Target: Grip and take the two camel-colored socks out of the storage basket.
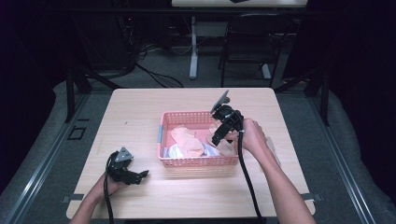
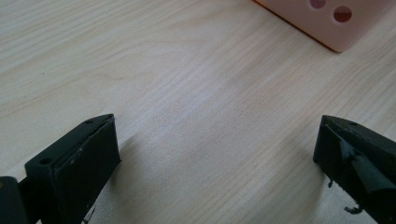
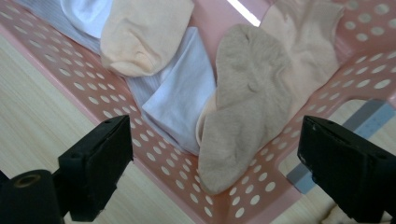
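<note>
Both jaws of right hand-held gripper [image 3: 212,163] wide apart above beige sock [image 3: 247,107]

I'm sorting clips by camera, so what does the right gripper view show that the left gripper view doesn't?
Right gripper view alone: socks inside the basket, a beige sock draped over the wall, a peach sock and a white sock, lying between the open jaws of the right gripper.

Left gripper view alone: bare wood between the open jaws of the left gripper, with nothing held.

Both: the pink basket and the table.
</note>
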`<action>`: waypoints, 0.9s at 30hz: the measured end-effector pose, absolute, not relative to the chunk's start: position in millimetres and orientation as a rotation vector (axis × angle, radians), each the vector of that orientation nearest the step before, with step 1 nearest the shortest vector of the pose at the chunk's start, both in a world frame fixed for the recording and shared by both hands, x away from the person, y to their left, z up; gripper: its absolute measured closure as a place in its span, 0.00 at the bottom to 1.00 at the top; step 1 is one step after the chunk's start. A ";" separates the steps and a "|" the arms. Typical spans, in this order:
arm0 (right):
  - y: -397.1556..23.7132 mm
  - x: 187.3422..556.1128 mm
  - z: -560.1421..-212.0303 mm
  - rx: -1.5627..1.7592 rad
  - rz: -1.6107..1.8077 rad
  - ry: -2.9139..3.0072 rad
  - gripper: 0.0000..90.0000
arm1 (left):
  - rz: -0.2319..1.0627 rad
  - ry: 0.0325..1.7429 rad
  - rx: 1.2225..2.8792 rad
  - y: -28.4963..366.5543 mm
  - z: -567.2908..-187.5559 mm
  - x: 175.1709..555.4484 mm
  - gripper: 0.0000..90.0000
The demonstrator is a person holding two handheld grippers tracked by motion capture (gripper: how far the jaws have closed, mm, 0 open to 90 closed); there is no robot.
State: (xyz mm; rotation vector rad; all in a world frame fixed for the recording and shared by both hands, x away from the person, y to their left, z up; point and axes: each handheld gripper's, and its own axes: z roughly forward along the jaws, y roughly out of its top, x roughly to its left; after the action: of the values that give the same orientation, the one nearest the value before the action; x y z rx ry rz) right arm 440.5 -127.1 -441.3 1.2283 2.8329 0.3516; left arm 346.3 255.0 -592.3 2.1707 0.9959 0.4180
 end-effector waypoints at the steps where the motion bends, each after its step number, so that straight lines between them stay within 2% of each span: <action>1: -127.7 441.4 -443.4 1.219 0.324 2.837 0.12 | 0.418 0.996 2.171 255.0 -592.3 346.3 0.00; 8: -127.9 444.1 -464.6 1.247 0.302 2.850 0.17 | 0.418 0.996 2.170 255.0 -592.3 346.3 0.00; 15: -128.9 447.3 -482.7 1.277 0.255 2.855 0.30 | 0.418 0.996 2.170 255.0 -592.3 346.3 0.00; 27: -132.5 449.7 -494.2 1.311 0.225 2.835 0.41 | 0.418 0.996 2.171 255.0 -592.3 346.3 0.00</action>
State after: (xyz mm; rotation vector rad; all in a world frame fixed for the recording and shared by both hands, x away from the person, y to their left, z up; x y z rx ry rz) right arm 449.7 -132.5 -494.2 1.3106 2.8345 0.2253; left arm 346.3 255.0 -592.3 2.1705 0.9964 0.4182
